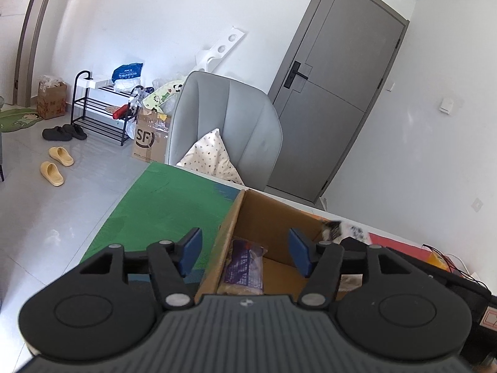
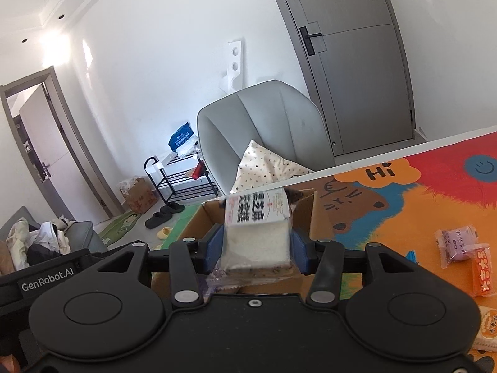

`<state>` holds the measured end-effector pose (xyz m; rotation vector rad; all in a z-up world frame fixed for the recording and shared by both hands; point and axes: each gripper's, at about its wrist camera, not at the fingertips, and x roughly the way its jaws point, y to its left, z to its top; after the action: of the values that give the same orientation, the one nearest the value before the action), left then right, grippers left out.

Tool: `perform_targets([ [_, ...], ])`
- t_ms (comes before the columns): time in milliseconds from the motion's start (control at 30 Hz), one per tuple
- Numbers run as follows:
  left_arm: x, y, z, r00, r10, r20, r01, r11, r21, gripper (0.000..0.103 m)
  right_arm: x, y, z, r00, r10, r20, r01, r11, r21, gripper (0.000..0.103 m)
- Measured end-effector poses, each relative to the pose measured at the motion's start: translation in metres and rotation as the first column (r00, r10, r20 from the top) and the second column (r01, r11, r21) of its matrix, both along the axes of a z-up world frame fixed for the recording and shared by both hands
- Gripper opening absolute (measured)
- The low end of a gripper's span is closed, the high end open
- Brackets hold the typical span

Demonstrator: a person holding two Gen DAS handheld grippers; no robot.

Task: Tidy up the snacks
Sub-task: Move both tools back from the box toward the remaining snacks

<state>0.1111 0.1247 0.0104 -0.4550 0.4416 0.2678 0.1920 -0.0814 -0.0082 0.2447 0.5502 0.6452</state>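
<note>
Right gripper [image 2: 257, 250] jaws clamping bread packet [image 2: 256, 236], upright, label end toward cardboard box [image 2: 313, 214]

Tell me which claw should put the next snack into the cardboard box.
Right. The right claw already grips a wrapped bread snack just in front of the cardboard box. The left claw is open and empty over the box, above a purple packet already inside.

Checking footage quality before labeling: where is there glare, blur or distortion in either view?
Left wrist: door frame bows from fisheye; the dark thing at the box rim is smeared. Right wrist: glare on the wall upper left; bread pack label slightly blurred.
</note>
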Motion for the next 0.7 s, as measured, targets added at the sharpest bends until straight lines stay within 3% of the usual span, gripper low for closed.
perform_targets([
  [67, -0.001, 0.005, 0.000, 1.000, 0.007, -0.001, -0.007, 1.000, -0.003, 0.064, -0.001, -0.002, 0.001, 1.000, -0.005, 0.000, 0.005, 1.000, -0.001, 0.064],
  [100, -0.001, 0.005, 0.000, 1.000, 0.009, -0.004, -0.009, 1.000, -0.004, 0.066, -0.002, -0.003, 0.002, 1.000, -0.012, 0.005, 0.012, 1.000, -0.004, 0.066],
  [367, -0.002, -0.008, 0.001, 1.000, -0.005, -0.001, 0.005, 1.000, 0.010, 0.082, -0.010, -0.030, 0.002, 0.997, -0.071, -0.006, 0.071, 0.997, -0.004, 0.073],
  [600, -0.001, -0.030, -0.001, 0.999, -0.037, -0.020, 0.038, 0.999, 0.026, 0.084, -0.017, -0.058, -0.004, 0.993, -0.110, -0.031, 0.110, 0.994, -0.016, 0.075],
  [700, -0.002, -0.040, -0.001, 0.998, -0.055, -0.024, 0.056, 0.998, 0.036, 0.085, -0.021, -0.072, -0.007, 0.990, -0.137, -0.038, 0.136, 0.991, -0.011, 0.082],
])
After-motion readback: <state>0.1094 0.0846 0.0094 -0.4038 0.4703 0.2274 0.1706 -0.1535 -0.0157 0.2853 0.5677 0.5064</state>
